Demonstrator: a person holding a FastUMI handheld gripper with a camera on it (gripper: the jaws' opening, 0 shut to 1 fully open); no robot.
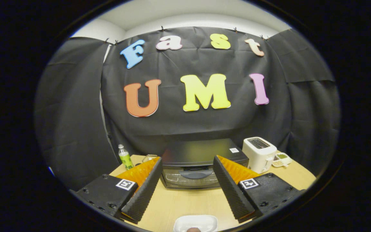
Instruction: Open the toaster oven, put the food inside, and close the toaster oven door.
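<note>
With the gripper fingers spread wide and empty, the closed black toaster oven beyond them could slide if its handle is yanked.

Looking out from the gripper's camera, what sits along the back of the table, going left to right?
Green bottle → toaster oven, door shut, beyond the open gripper → white toaster → small white dish.

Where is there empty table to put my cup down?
The best bare spot is the wooden table between the open gripper fingers, bordered by the toaster oven beyond and the white dish near their tips. It gets crowded to the oven's right, where the white toaster and a small tray sit close, and left by the bottle.
</note>
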